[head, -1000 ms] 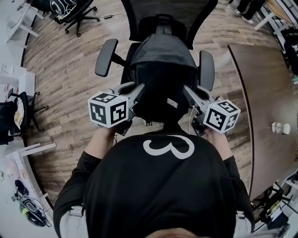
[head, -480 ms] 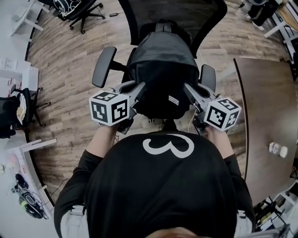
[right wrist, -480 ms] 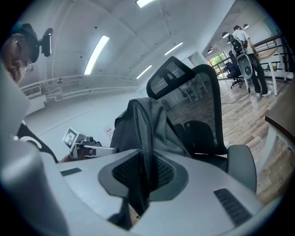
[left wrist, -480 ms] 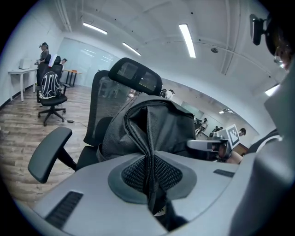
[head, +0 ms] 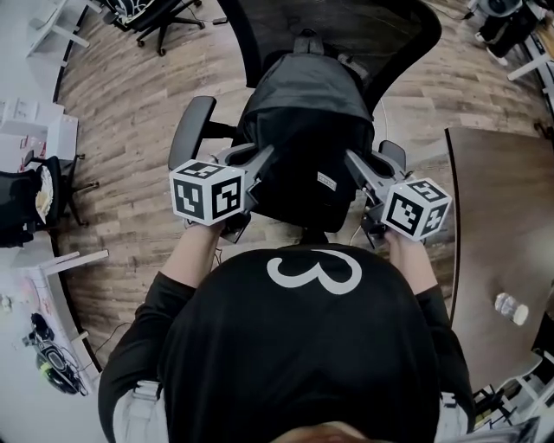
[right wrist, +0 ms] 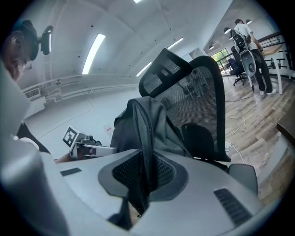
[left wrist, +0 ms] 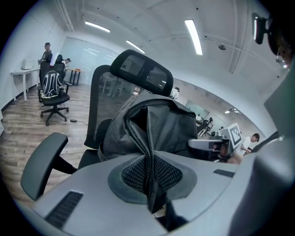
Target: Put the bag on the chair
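A dark grey backpack (head: 303,121) hangs between my two grippers, over the seat of a black mesh office chair (head: 394,35). My left gripper (head: 261,162) is shut on a fold of the bag's left side; in the left gripper view the fabric (left wrist: 150,138) runs pinched between the pads. My right gripper (head: 353,164) is shut on the bag's right side, and the right gripper view shows the bag's edge (right wrist: 144,138) clamped in the jaws. The chair's backrest (left wrist: 138,73) rises behind the bag (right wrist: 198,87). The seat itself is hidden under the bag.
The chair's armrests (head: 190,130) (head: 389,154) flank the bag. A dark brown table (head: 502,225) with a small bottle (head: 508,308) stands at the right. Another office chair (head: 164,13) is at the far left, and white desks (head: 35,138) line the left edge. People stand far off (right wrist: 251,46).
Both grippers have carried the bag forward toward the chair's backrest, and the head view has shifted forward with them. The grips have not changed.
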{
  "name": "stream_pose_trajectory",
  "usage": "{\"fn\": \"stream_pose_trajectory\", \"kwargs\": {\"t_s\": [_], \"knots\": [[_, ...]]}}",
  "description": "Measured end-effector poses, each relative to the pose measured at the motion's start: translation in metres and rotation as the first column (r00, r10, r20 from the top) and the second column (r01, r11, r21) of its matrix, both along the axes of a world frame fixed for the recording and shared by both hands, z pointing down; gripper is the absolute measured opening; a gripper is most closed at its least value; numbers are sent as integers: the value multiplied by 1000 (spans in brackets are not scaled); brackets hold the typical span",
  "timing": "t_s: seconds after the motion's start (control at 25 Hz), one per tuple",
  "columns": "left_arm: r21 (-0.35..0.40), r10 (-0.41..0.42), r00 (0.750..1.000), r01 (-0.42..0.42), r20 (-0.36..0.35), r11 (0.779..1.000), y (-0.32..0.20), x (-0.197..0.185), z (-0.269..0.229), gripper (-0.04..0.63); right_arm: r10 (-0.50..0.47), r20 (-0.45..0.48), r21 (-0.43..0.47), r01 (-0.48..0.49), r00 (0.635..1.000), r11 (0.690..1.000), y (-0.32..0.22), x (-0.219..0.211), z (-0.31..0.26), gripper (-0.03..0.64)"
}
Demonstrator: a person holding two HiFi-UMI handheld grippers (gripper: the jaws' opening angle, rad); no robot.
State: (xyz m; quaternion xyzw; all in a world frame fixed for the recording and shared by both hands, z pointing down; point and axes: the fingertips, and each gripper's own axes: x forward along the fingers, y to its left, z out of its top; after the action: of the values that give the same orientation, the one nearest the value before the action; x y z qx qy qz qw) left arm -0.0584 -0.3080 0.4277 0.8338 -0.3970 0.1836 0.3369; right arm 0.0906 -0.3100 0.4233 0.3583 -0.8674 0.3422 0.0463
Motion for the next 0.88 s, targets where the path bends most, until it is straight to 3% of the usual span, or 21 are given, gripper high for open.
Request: {"fn": "stream_pose_trajectory", "kwargs": {"t_s": [0.88], "knots": [[-44, -36, 997, 39, 66, 998, -95, 3, 72, 43, -37, -92, -78, 30, 995, 996, -88, 0, 73, 58]]}}
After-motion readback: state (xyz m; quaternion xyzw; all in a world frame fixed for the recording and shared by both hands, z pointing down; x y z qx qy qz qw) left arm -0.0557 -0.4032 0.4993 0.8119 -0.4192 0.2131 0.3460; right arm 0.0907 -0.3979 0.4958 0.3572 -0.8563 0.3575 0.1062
